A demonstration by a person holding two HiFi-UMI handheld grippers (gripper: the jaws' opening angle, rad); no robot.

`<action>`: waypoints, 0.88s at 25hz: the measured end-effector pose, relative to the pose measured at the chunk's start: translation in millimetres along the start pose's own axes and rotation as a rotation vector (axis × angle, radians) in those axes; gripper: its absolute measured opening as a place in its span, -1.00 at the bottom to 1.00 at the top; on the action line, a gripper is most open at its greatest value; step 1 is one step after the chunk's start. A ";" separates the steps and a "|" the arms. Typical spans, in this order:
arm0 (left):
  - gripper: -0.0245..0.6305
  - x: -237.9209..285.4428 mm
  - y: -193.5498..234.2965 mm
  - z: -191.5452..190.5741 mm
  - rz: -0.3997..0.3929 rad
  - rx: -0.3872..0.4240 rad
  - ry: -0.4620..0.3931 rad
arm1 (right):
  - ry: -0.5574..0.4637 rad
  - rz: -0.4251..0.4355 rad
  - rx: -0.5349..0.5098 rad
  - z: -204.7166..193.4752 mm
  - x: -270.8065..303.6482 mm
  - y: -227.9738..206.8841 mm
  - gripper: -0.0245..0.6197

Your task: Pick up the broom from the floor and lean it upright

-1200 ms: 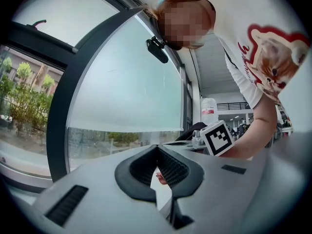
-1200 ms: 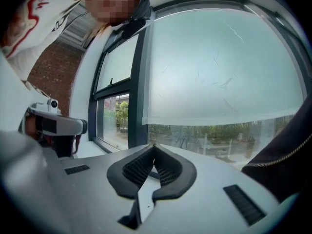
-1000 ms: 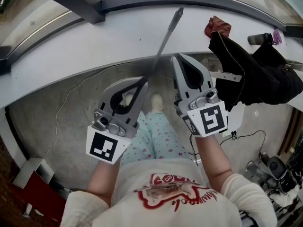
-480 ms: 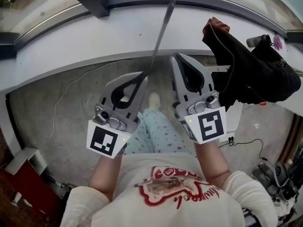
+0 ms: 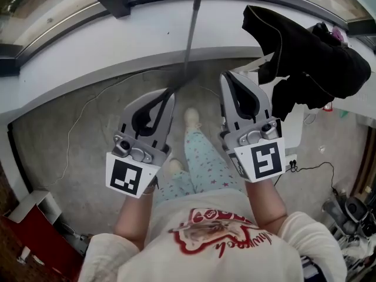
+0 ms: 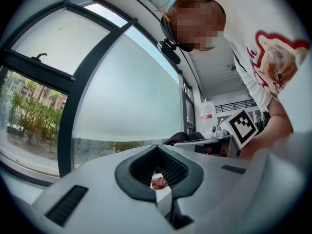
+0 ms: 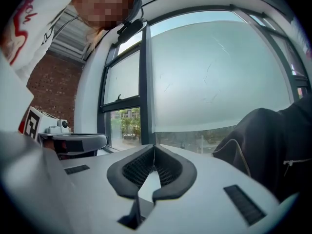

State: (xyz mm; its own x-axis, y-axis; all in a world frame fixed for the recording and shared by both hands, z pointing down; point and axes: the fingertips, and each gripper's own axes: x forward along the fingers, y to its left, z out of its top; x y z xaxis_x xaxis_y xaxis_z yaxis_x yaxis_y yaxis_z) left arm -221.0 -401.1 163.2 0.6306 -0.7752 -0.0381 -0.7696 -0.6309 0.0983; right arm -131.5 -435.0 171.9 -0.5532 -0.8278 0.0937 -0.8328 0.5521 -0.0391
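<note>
The broom shows only as its thin grey handle (image 5: 191, 34), which rises steeply from my left gripper (image 5: 170, 93) across the white sill to the window frame at the top of the head view. My left gripper is shut on the handle's lower part, and the dark shaft runs through the hollow between its jaws. The broom's head is hidden. In the left gripper view the left gripper (image 6: 156, 147) has its jaws together and points at the frosted window. My right gripper (image 5: 226, 75) hangs beside it, shut and holding nothing; in its own view the right gripper (image 7: 154, 147) faces the window.
A black jacket (image 5: 311, 57) hangs over a white stand at the right, close to my right gripper. A white window sill (image 5: 88, 46) runs across the top. A thin cable (image 5: 82, 122) lies on the concrete floor, and a red box (image 5: 35, 239) sits at the bottom left. My feet (image 5: 191, 117) stand below the grippers.
The broom handle has swung steeper and its top has climbed to the window frame. Both grippers have moved toward the window, and the black jacket looms larger at the right.
</note>
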 end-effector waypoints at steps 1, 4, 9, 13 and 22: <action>-0.88 -12.2 -7.9 0.5 -0.007 0.000 -0.006 | -0.005 -0.006 -0.002 0.8 -10.1 10.7 -0.85; -0.88 -55.6 -37.9 7.5 -0.022 -0.013 -0.020 | -0.026 -0.015 0.001 7.5 -47.7 52.2 -0.85; -0.88 -142.5 -96.9 38.0 -0.047 -0.008 -0.014 | -0.096 -0.003 0.003 38.8 -123.2 138.7 -0.85; -0.88 -191.4 -139.5 62.6 -0.079 -0.005 0.012 | -0.115 0.008 0.022 68.2 -174.0 188.7 -0.85; -0.88 -221.4 -221.9 100.6 -0.113 0.027 -0.025 | -0.156 -0.003 -0.009 104.2 -259.8 200.9 -0.85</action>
State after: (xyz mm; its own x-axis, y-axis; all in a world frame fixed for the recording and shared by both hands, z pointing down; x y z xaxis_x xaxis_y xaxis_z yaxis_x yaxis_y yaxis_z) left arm -199.9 -92.8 49.7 0.7107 -0.6997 -0.0723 -0.6967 -0.7144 0.0653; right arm -157.2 -119.4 36.0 -0.5476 -0.8344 -0.0623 -0.8346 0.5500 -0.0296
